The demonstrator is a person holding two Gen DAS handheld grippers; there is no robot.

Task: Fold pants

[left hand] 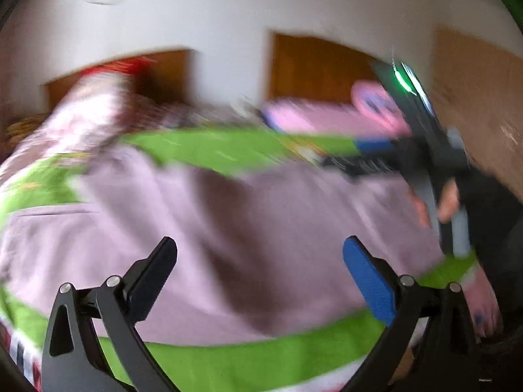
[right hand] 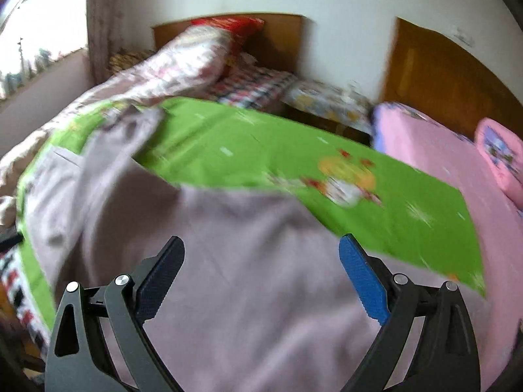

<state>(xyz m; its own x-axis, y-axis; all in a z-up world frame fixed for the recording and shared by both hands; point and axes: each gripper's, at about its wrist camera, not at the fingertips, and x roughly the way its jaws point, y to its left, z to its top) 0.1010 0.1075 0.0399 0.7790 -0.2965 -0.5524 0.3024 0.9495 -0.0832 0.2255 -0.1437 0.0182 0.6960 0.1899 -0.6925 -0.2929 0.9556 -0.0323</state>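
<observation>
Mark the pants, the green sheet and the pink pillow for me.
pants (right hand: 255,281): right wrist view, flat middle of the mauve cloth.
green sheet (right hand: 248,143): right wrist view, bare stretch beyond the pants.
pink pillow (right hand: 500,156): right wrist view, its printed face.

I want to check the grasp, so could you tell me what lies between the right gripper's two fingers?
In the right wrist view, the right gripper stands open, and only the mauve pants show in the gap, spread on the green sheet.

Soft daylight enters from a blown-out window (right hand: 29,32) at the right wrist view's upper left. Both views are motion-blurred, the left wrist's more heavily, with fisheye bending and dark corners.
</observation>
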